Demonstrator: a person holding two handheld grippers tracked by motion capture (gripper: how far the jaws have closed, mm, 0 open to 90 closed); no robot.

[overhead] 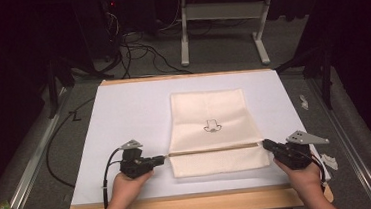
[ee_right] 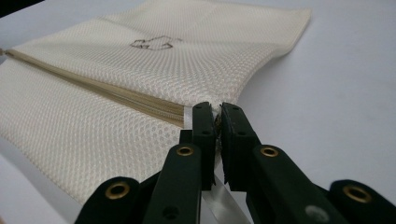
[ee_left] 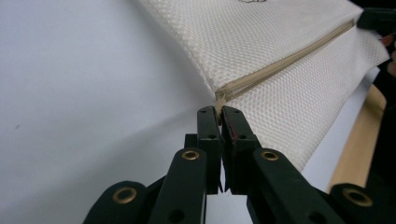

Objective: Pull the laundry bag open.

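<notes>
A cream mesh zip bag point(overhead: 210, 130) with a small dark logo point(overhead: 212, 126) lies flat on the white sheet, its beige zipper point(overhead: 212, 149) running across near the front. My left gripper point(overhead: 163, 158) is shut on the zipper's left end point(ee_left: 219, 99). At the opposite end, my right gripper point(overhead: 265, 144) is shut on the bag's right edge point(ee_right: 215, 108), just past where the zipper point(ee_right: 116, 95) ends. The zipper looks closed along its whole length.
The white sheet point(overhead: 124, 119) covers a wooden table point(overhead: 191, 205). Cables point(overhead: 134, 48) and a table frame point(overhead: 226, 11) stand on the floor beyond. Small white scraps point(overhead: 330, 161) lie off the table's right side.
</notes>
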